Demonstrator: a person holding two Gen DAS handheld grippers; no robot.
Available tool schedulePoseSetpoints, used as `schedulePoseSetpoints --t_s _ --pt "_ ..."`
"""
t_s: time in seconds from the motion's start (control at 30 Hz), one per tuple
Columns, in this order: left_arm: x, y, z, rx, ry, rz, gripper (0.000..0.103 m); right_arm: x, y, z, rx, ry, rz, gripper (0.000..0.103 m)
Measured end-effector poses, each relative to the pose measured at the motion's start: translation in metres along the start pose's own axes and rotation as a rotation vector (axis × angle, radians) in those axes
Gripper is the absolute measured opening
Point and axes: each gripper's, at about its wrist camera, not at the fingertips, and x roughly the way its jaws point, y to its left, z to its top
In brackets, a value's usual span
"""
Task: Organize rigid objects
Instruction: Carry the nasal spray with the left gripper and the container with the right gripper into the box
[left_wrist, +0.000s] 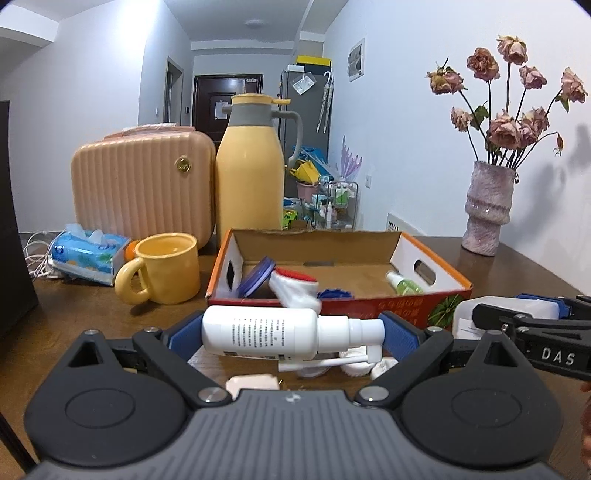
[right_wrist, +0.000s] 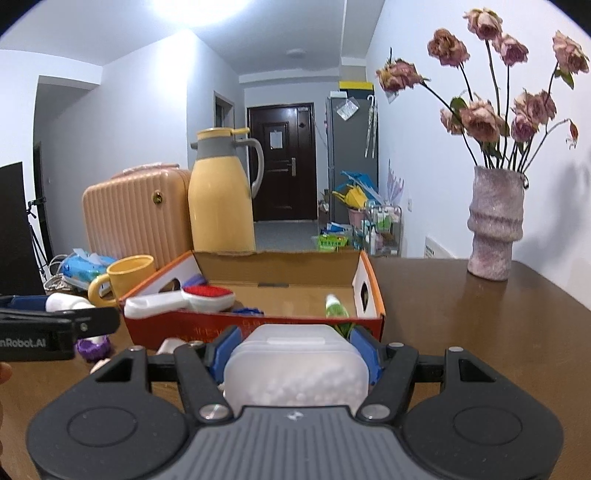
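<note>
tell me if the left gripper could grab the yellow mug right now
Probably not as things stand. The left gripper is already clamped on the white spray bottle, so its jaws are full. The yellow mug stands unobstructed on the table, left of the cardboard box.

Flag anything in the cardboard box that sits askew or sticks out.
The red-and-white brush lies tilted in the cardboard box, its white handle poking out over the front left wall. A blue lid leans on edge against the left wall. The green spray bottle lies flat. Nothing looks spilled or broken.
</note>
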Motion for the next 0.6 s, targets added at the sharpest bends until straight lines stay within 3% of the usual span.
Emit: schedulePoseSetpoints --t_s 0.6 --pt "0.037 -0.025 0.049 -0.041 -0.031 0.045 0.099 0.040 -0.002 0.036 -0.012 -0.058 0.007 0.065"
